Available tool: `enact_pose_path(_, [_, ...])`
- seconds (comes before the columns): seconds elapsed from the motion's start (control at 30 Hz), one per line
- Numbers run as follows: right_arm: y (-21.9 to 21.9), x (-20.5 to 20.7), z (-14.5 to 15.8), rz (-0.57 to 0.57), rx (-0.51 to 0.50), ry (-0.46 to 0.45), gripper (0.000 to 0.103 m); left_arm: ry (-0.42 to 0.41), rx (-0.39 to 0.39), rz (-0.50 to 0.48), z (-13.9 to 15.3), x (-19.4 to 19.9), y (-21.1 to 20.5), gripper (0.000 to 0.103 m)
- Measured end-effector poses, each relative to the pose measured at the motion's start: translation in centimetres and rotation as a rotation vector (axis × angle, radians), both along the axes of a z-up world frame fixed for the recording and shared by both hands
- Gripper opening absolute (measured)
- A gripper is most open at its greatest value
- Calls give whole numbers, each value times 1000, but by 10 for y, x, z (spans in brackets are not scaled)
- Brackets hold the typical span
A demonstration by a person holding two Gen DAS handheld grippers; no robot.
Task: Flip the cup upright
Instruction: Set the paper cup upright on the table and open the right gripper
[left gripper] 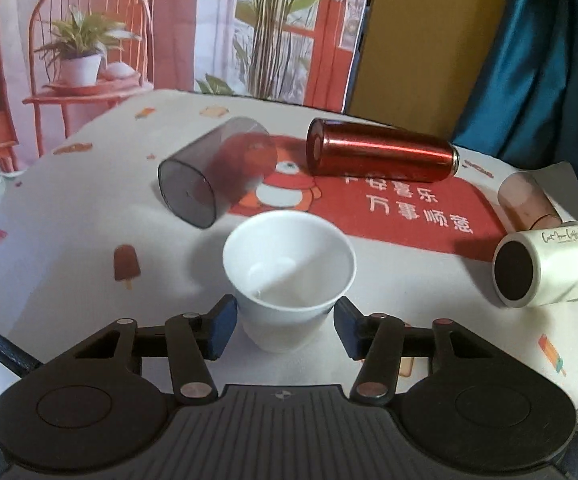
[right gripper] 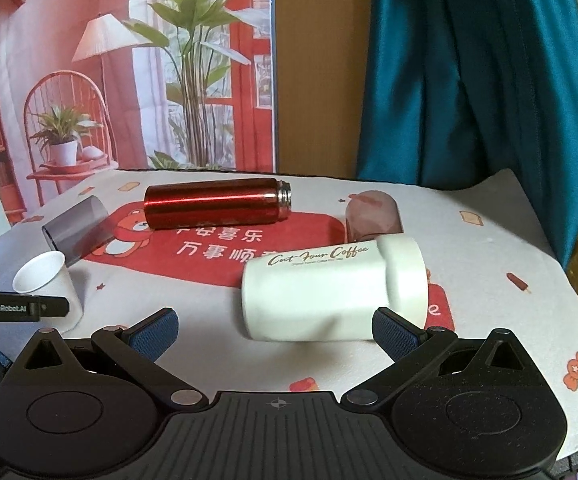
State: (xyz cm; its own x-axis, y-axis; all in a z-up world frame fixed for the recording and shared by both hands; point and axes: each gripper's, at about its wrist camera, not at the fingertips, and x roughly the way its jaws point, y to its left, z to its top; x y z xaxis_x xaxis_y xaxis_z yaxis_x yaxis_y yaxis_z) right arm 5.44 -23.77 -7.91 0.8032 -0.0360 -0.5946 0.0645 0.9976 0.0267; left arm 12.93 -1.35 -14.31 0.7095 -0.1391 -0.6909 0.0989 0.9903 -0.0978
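A white paper cup [left gripper: 289,276] stands upright between the blue pads of my left gripper [left gripper: 285,326]; the pads sit at its sides with small gaps, so the gripper is open. It also shows in the right wrist view [right gripper: 49,284]. A white coffee cup marked "Cut Four Coffee" [right gripper: 333,292] lies on its side just ahead of my right gripper [right gripper: 275,332], which is wide open and empty. The same cup shows at the right of the left wrist view [left gripper: 549,268].
A red metal flask [left gripper: 381,156] lies on its side on the red mat [left gripper: 409,216]. A grey clear cup [left gripper: 209,176] and a pink clear cup [left gripper: 525,204] also lie on their sides. A teal curtain [right gripper: 469,80] hangs behind the table's far right edge.
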Motion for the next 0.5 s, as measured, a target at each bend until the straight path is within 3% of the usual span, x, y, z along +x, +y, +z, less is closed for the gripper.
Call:
enact_pose_path(0.07, [0, 0, 0, 4, 1, 3, 103, 9, -13, 4, -1, 0, 2, 56])
enact_pose_path(0.13, [-1, 0, 0, 6, 11, 10, 103, 27, -29, -3, 0, 1, 4, 63])
enact_pose_path(0.2, [-3, 3, 0, 14, 33, 27, 103, 59, -64, -6, 4, 2, 6, 88])
enact_pose_path(0.27, [-5, 5, 0, 23, 55, 49, 103, 82, -72, -1, 8, 2, 6, 98])
enact_pose_path(0.4, [-4, 8, 6, 42, 94, 83, 103, 100, -12, -1, 21, -3, 6, 100])
enact_pose_path(0.5, [-2, 12, 16, 63, 119, 94, 103, 117, -15, 6, 27, -10, 16, 103])
